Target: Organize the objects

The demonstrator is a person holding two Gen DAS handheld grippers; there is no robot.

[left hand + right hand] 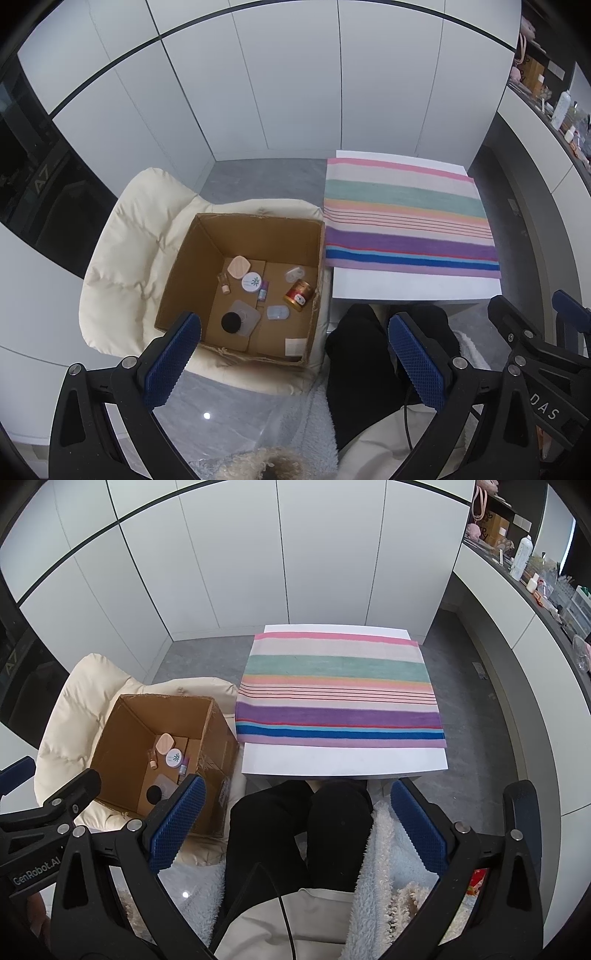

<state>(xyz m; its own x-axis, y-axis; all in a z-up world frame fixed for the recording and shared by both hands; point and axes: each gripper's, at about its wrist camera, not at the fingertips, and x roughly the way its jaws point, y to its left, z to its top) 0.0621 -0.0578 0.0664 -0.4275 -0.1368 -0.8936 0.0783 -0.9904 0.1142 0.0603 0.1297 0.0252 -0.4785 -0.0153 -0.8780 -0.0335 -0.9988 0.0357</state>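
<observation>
Black tongs (295, 827) with blue ridged pads (177, 823), black trousers (295, 834).

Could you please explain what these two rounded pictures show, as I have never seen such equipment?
Each picture comes from a fisheye camera mounted on a hand-held gripper, looking forward along its two blue-padded fingers. A seated person holds one in each hand. The left gripper and right gripper are both open and hold nothing. On the left, a cardboard box rests on a cream cushion; it holds small items, including a red tin and a white round compact. Ahead, a striped towel covers a white table.
</observation>
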